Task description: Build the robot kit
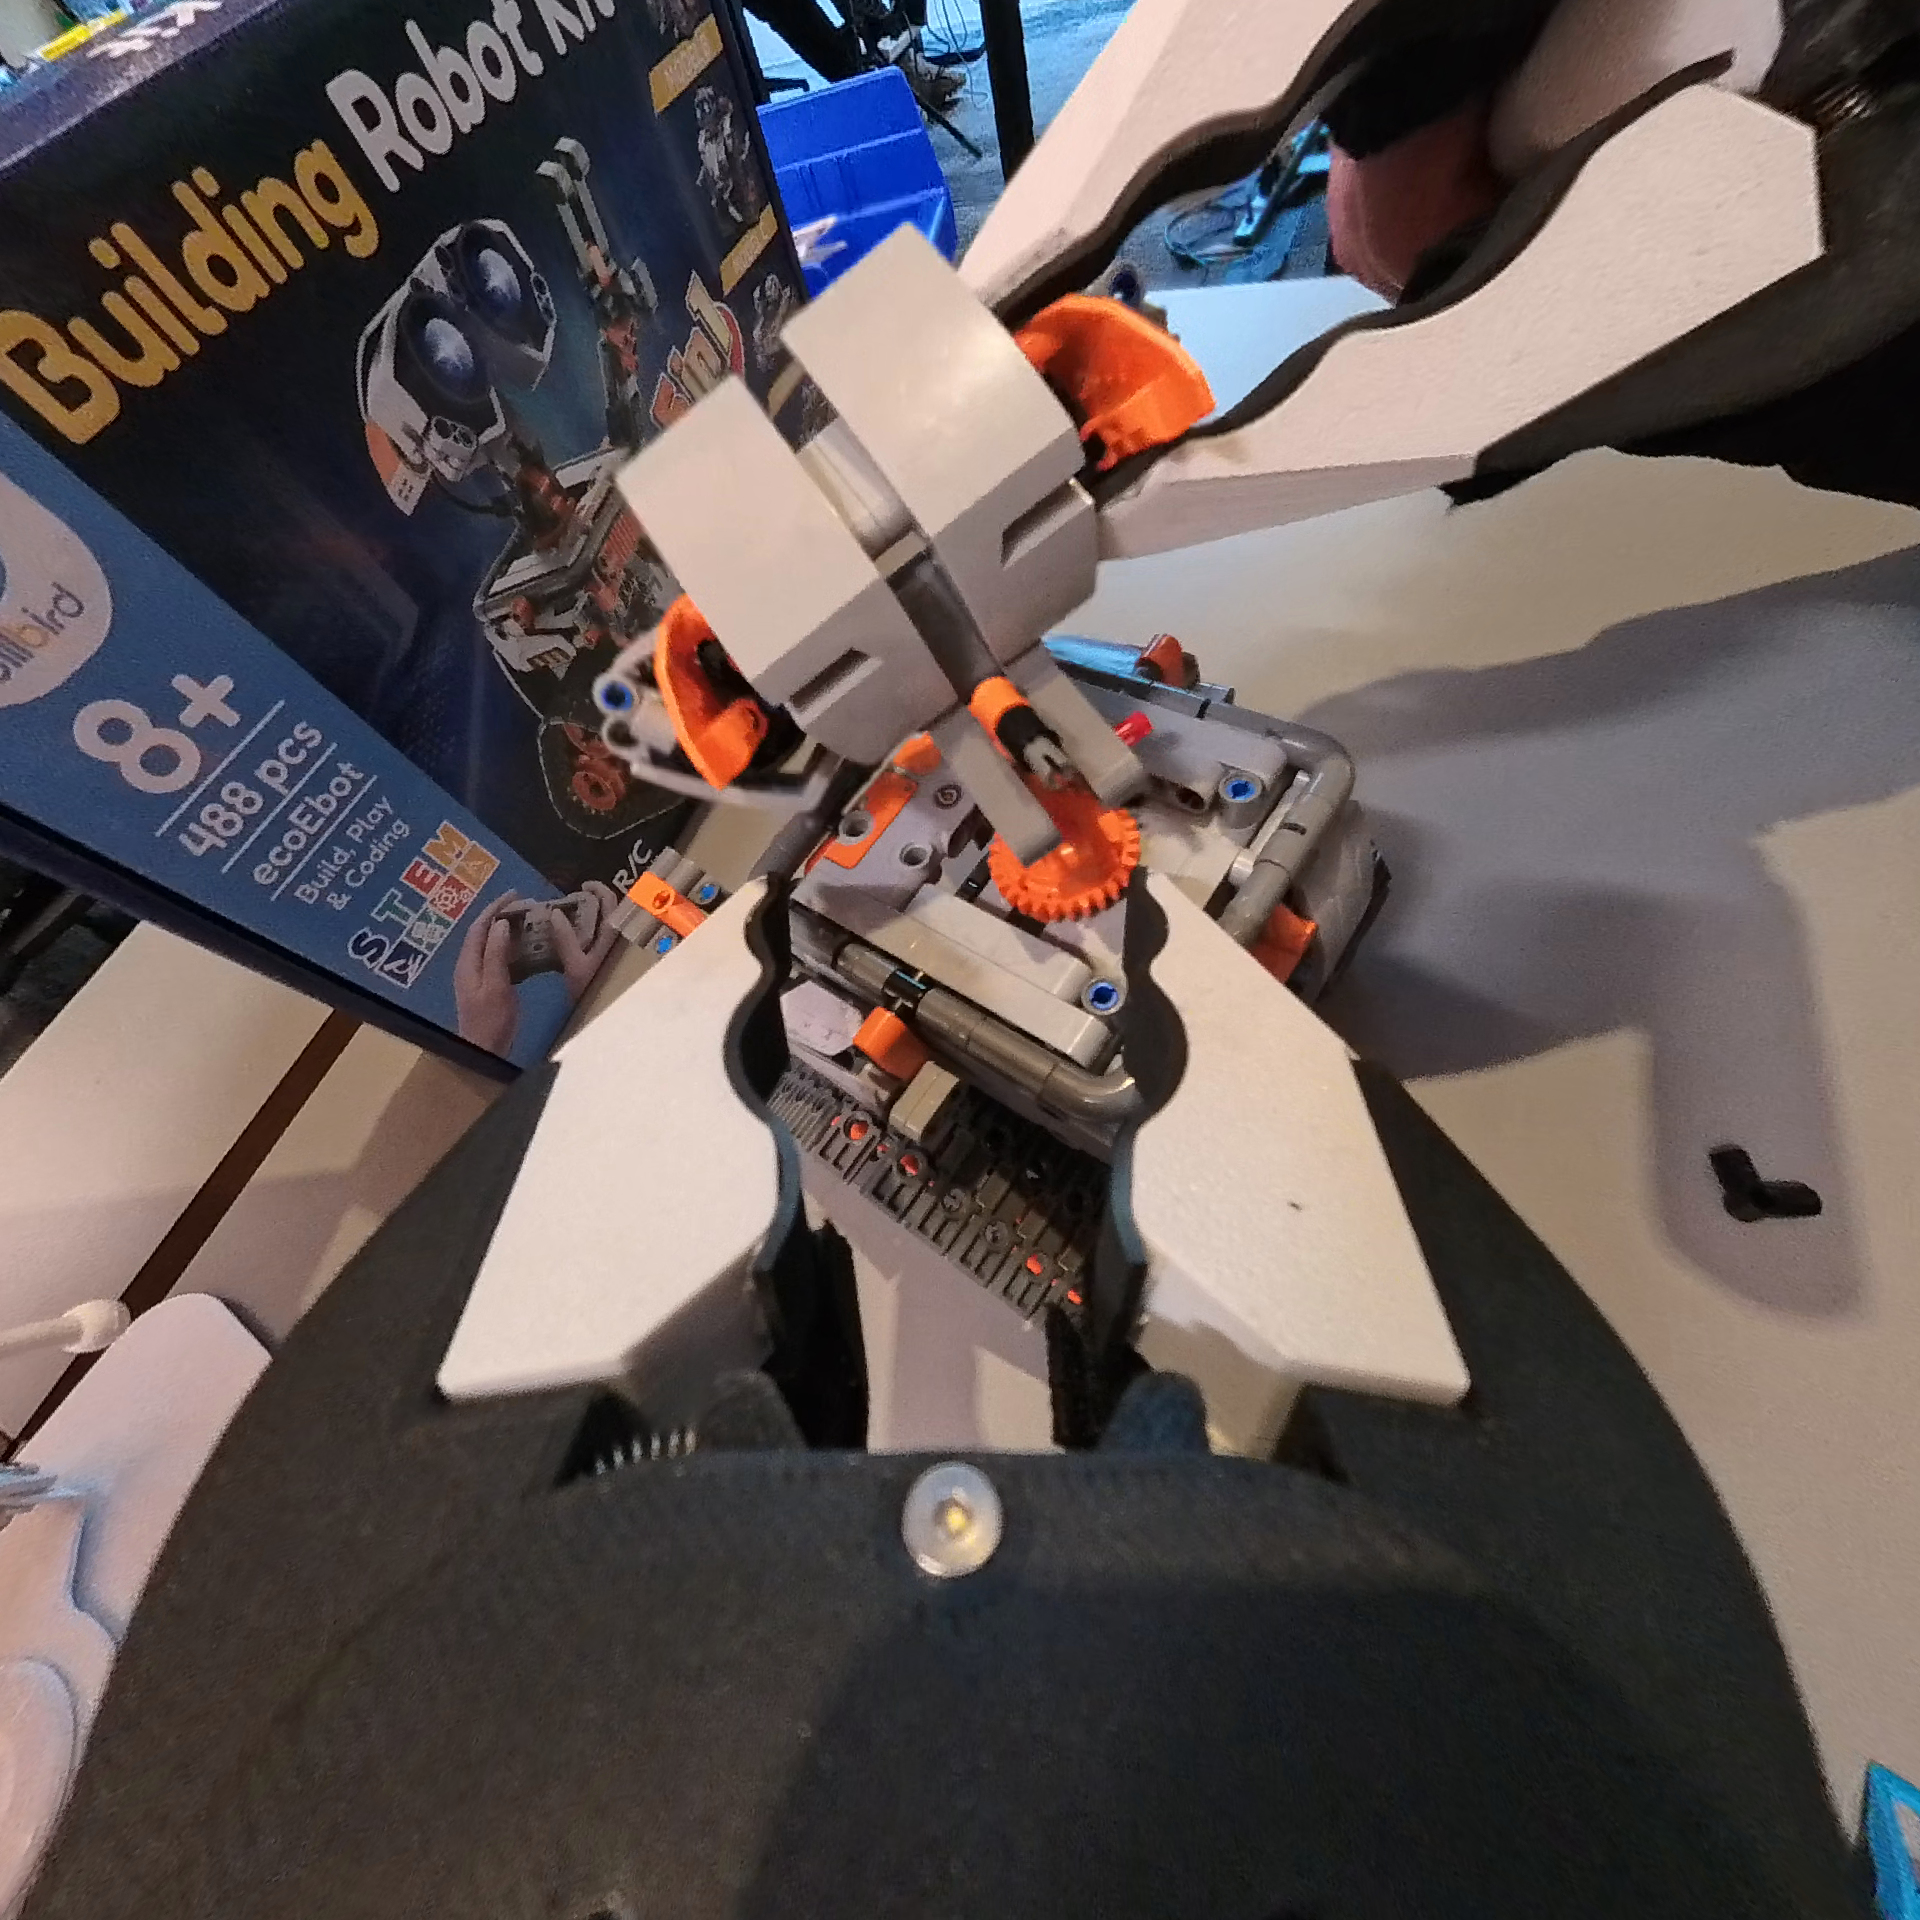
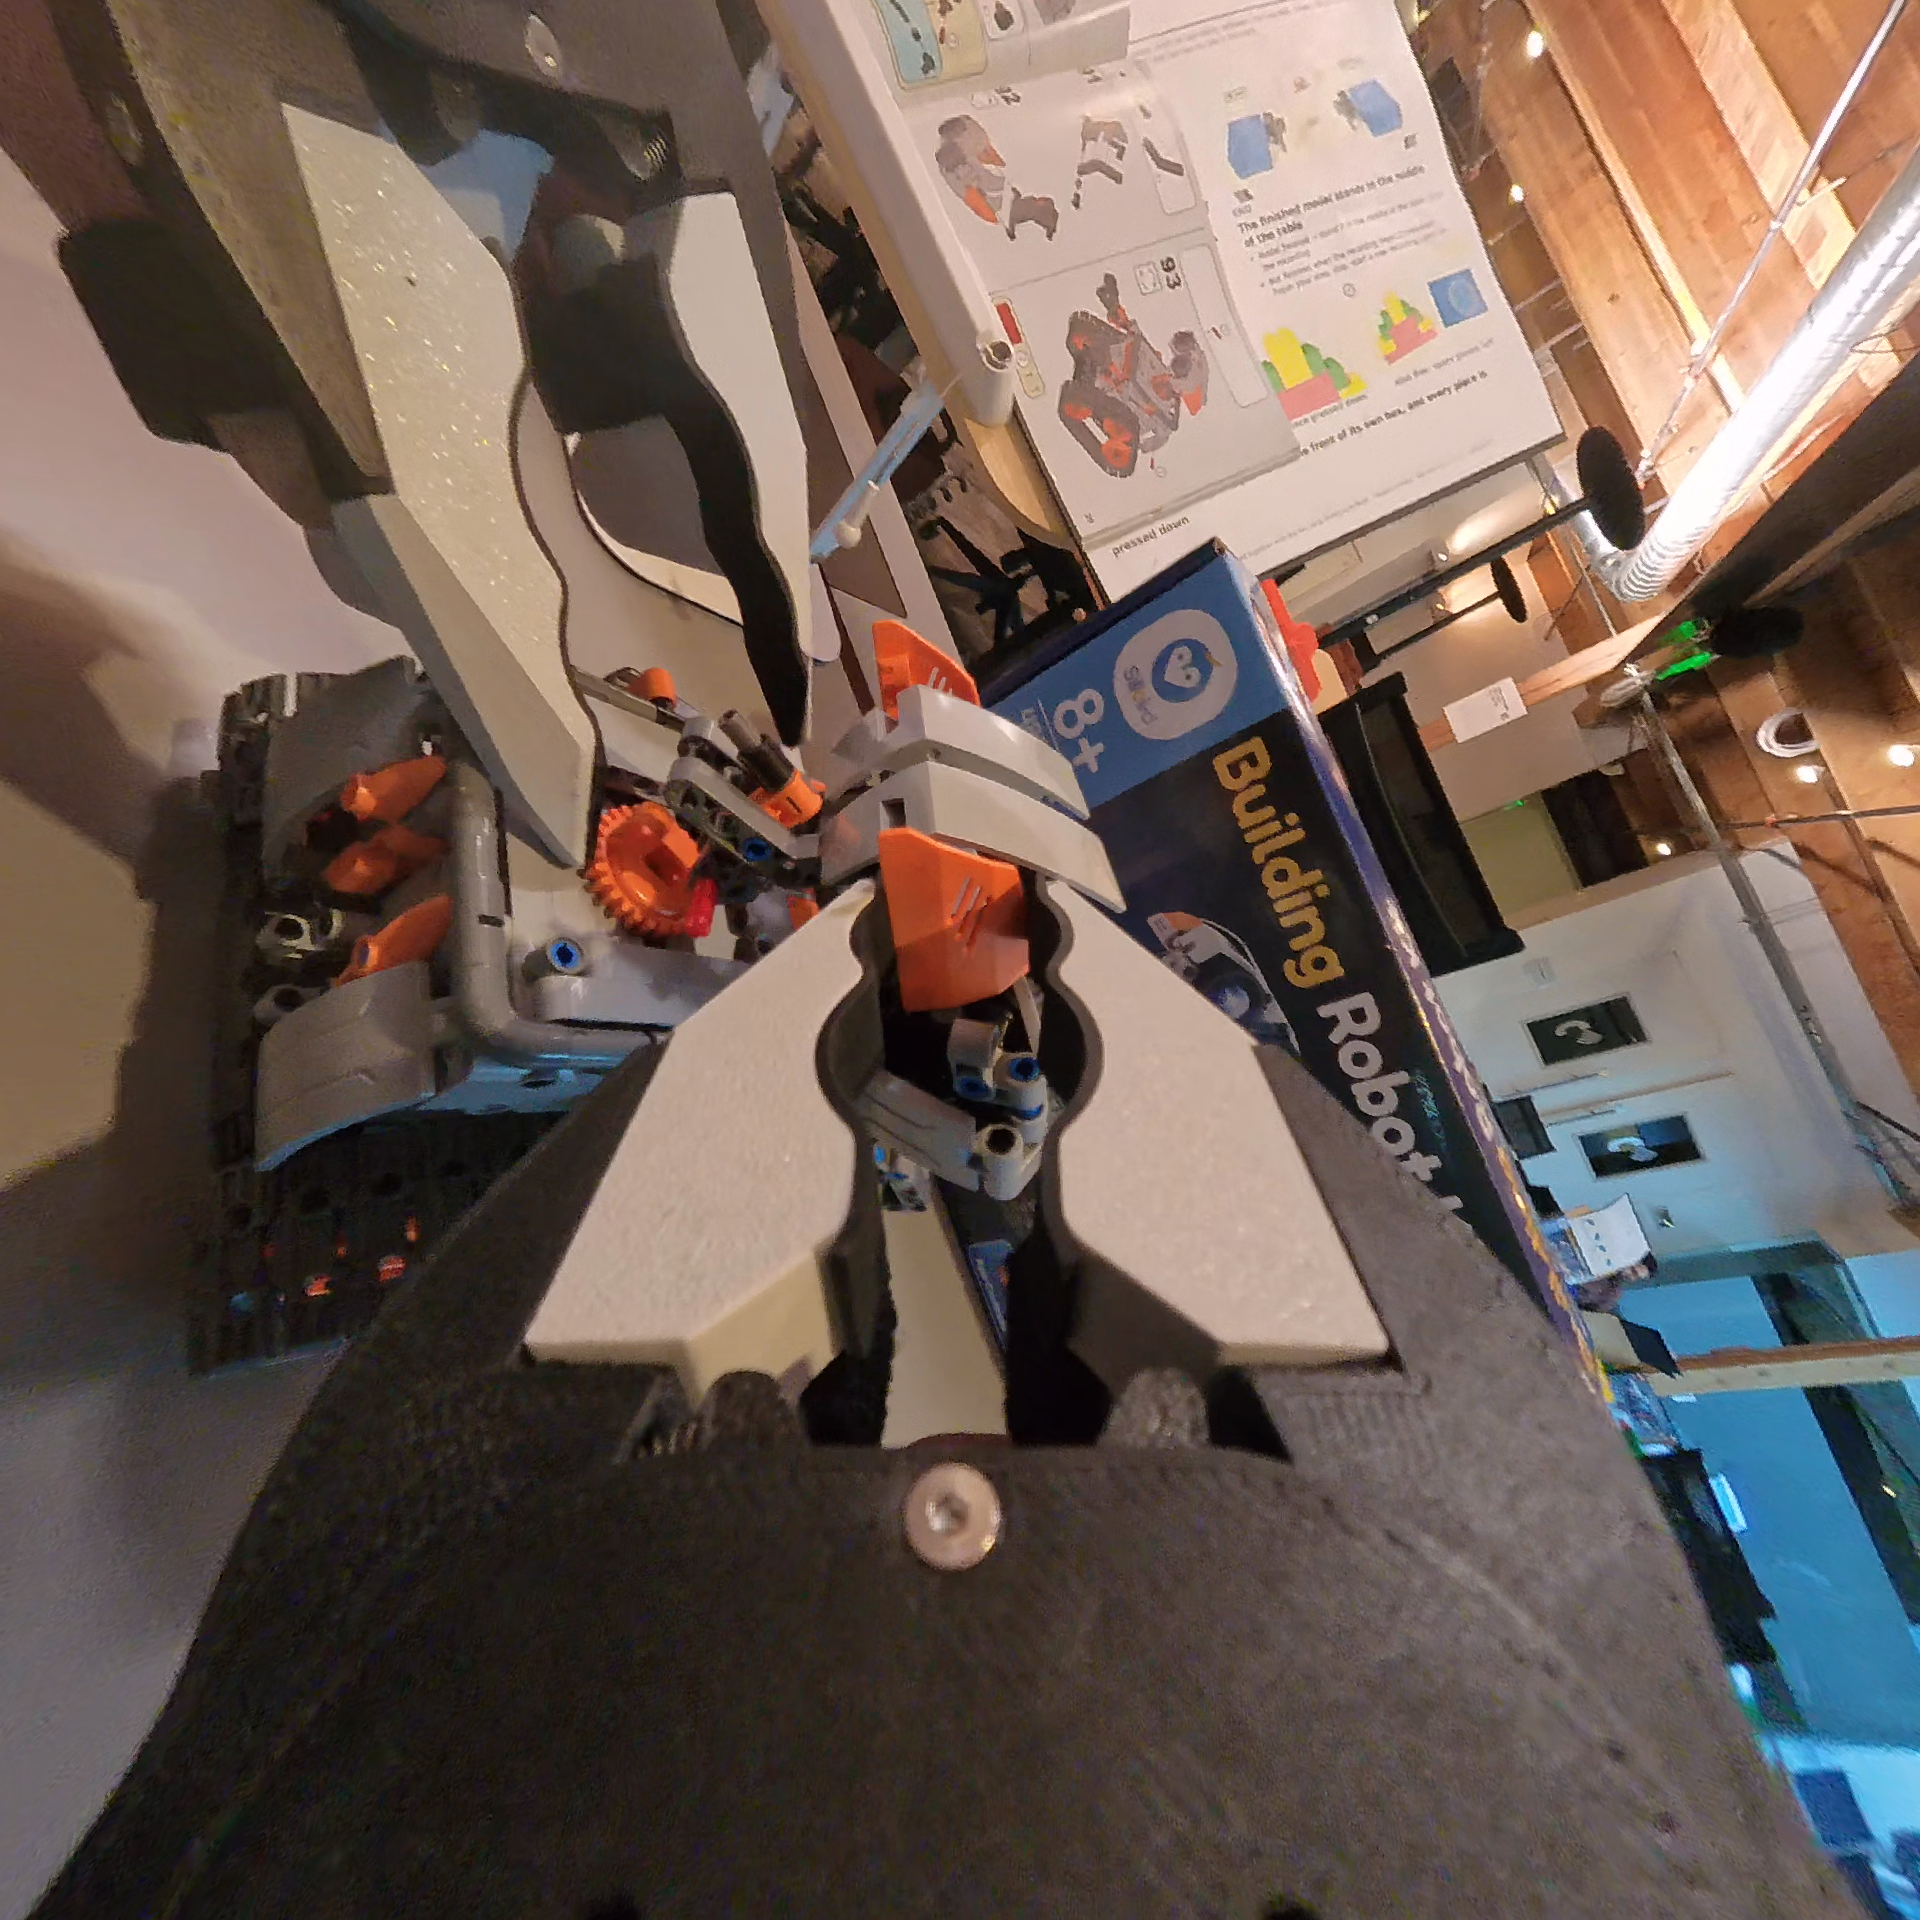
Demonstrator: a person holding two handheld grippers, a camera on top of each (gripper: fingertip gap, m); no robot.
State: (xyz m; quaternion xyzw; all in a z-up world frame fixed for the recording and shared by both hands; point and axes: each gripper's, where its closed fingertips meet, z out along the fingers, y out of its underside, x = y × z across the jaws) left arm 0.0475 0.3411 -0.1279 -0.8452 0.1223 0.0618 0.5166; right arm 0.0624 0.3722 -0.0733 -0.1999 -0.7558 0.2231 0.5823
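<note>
Left gripper (image 1: 951, 935) closing narrowly around the grey-and-orange brick robot's base (image 1: 997, 1049), sitting at centre on the white table (image 1: 1558, 644). Right gripper (image 2: 951, 935), entering the left view from 1 o'clock, clamping the orange side piece (image 2: 951, 920) of the robot's grey head (image 1: 862, 520). Standing just behind at 10 o'clock, dark blue kit box (image 1: 260, 468). Lying at 4 o'clock, well apart, small black part (image 1: 1761, 1184). Hanging at 1 o'clock in the right view, instruction sheet (image 2: 1226, 260).
</note>
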